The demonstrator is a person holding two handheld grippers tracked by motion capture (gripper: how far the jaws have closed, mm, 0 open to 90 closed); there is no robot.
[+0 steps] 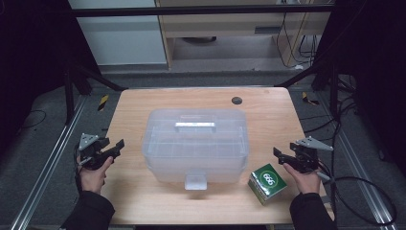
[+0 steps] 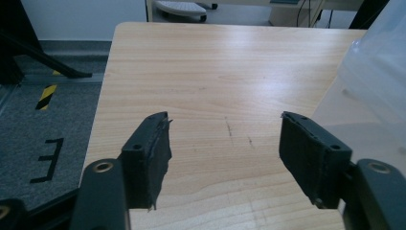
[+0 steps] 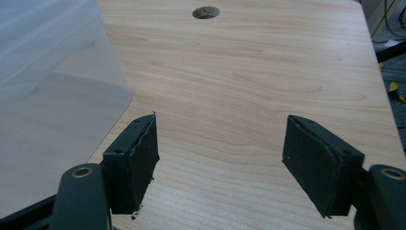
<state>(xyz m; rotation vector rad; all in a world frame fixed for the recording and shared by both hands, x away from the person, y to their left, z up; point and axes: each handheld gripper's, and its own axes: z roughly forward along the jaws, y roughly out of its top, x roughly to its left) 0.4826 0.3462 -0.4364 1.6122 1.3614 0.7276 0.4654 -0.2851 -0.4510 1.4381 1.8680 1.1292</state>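
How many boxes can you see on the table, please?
2: a clear lidded storage box in the table's middle, and a small green box near its front right corner. Contents may be hidden.

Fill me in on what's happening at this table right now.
A person holds a gripper in each hand at a wooden table. The left gripper and the right gripper both hover open and empty, one on either side of a clear plastic lidded box in the middle, touching nothing. The box's lid is on, its front latch down. A small green carton sits near the right hand.
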